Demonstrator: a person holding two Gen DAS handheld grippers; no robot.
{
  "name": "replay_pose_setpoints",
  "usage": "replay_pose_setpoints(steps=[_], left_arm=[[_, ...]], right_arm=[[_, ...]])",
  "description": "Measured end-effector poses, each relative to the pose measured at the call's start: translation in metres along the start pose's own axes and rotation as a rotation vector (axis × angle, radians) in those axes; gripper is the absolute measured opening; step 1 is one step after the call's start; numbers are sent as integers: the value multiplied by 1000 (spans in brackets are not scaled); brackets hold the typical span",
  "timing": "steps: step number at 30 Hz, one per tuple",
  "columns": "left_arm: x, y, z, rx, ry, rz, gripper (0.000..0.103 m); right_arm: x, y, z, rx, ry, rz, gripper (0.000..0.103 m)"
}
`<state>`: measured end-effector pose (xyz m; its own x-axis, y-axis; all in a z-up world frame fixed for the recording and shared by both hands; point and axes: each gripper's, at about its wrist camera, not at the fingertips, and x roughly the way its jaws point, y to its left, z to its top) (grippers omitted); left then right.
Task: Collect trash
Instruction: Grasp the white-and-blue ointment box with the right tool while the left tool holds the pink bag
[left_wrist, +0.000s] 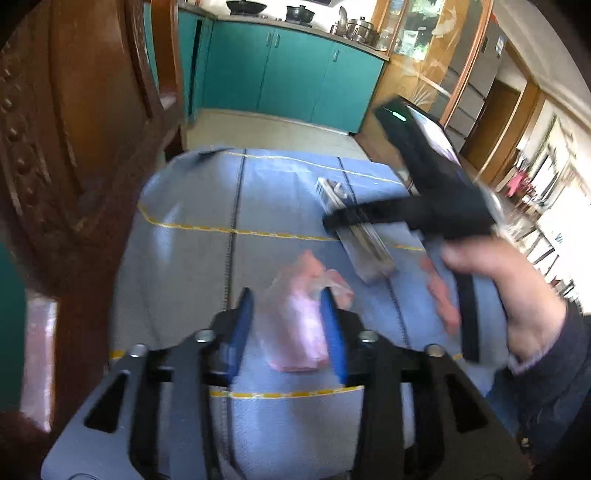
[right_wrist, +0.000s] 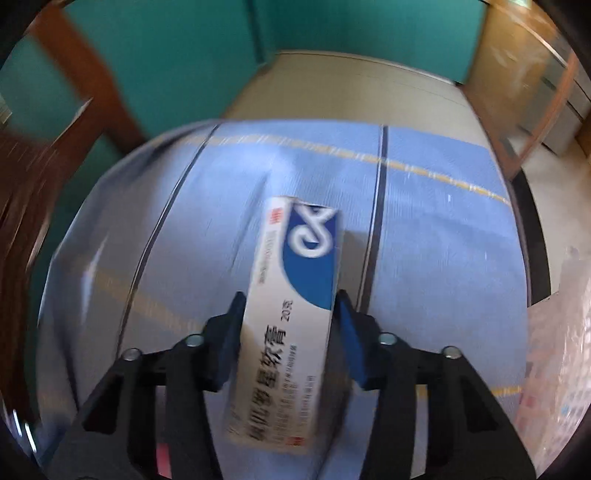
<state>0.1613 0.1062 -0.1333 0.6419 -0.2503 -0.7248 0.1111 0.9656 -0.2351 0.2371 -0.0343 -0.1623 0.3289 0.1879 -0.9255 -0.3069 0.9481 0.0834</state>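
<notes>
A crumpled pink plastic bag (left_wrist: 295, 325) lies on the blue tablecloth (left_wrist: 192, 258) between the blue pads of my left gripper (left_wrist: 290, 314), which looks shut on it. My right gripper (right_wrist: 290, 310) is shut on a long white and blue ointment box (right_wrist: 291, 314) and holds it over the cloth. In the left wrist view the right gripper (left_wrist: 369, 221) is at the right, held by a hand (left_wrist: 506, 291), with the box (left_wrist: 354, 229) in its jaws. The view is blurred.
A carved dark wooden chair back (left_wrist: 74, 147) stands close on the left. Another pink scrap (left_wrist: 439, 295) lies by the hand. A clear patterned plastic bag (right_wrist: 554, 369) is at the right edge. Teal kitchen cabinets (left_wrist: 288, 70) stand beyond the table.
</notes>
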Motion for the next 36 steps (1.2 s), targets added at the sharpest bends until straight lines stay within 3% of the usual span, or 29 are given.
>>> replay_pose_setpoints(steps=[7,11,14,17,20,27,36], left_arm=[[18,-14,1,44,38,-7,52],[32,-14,1,47,58,20,58],[40,-12,-1,38,78,29,60],[43,-11,-1,32,71,35,58],[41,-14,-3,54,60,53,51],[28,-14,-4,61,35,96,46],[-27,-29,2,75,-97,179,46]], right_arm=[[-30,-17,-62,-87,-20,-45,39],[-35,-20,-71,-92,-30,-55,54],[-36,-20,-79,-108,-42,-66,57],[-36,-17,-82,-111,-63,-66,56],[-39,-13,-86,-118,-75,-58,44],[-65,-17,-101,-64,-131,-48,43],[-116,-24,-114,-29,-243,-91,43]])
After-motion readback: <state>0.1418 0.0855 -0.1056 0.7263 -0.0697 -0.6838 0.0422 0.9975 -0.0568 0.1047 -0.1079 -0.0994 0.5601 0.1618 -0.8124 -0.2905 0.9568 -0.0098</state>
